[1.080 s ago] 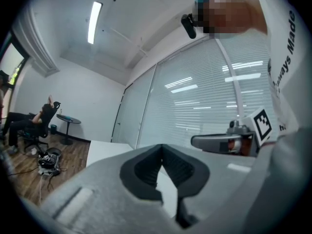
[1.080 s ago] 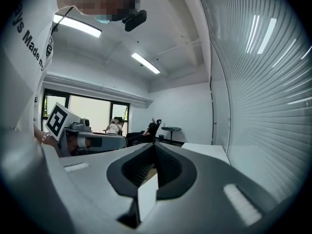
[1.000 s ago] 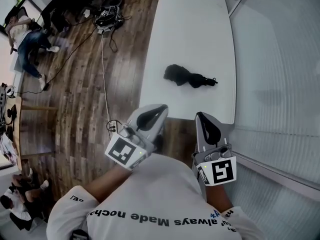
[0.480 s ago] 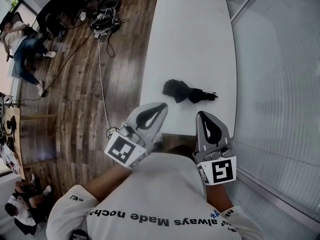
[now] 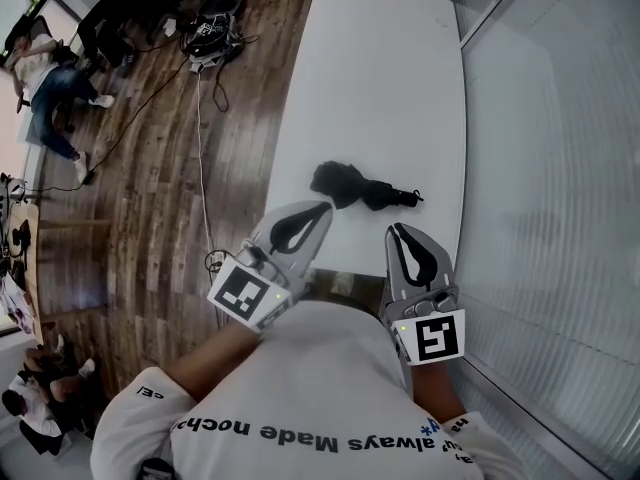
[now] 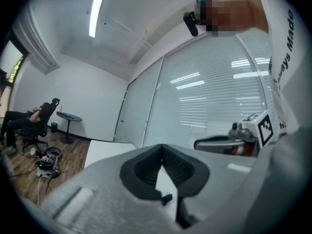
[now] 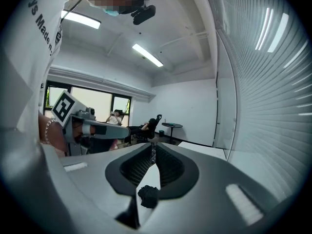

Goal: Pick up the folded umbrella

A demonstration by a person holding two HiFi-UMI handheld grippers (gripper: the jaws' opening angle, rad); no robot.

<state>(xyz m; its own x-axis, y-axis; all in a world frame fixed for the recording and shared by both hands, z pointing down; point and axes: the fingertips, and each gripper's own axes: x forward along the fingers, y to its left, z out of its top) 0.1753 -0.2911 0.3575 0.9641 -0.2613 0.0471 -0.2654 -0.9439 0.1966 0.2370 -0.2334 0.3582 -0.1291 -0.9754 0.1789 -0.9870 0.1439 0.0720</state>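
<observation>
Head view: a black folded fabric umbrella [image 5: 358, 187] lies on a long white rectangular table [image 5: 390, 68], near the table's 6 o'clock end. Its long axis runs roughly 9 to 3 o'clock. The bunched canopy is at the 9 o'clock end and the slim end at 3 o'clock. Nothing touches it.

The left gripper [image 5: 322, 208], grey with black pads, sits at about 7 o'clock from the umbrella, its tip over the table's near edge and close to the canopy, but apart from it. The left gripper view shows its jaws [image 6: 162, 147] brought together at the tips, with nothing between them.

The right gripper [image 5: 397, 230], of the same build, sits at about 5 o'clock from the umbrella, its tip over the table's near edge, apart from the umbrella. In the right gripper view its jaws [image 7: 152, 146] are all but together and just starting to open, with nothing held between them.

Brown wooden plank floor [image 5: 160, 198] lies at 9 o'clock of the table, and a slatted glass wall [image 5: 560, 168] at 3 o'clock.
</observation>
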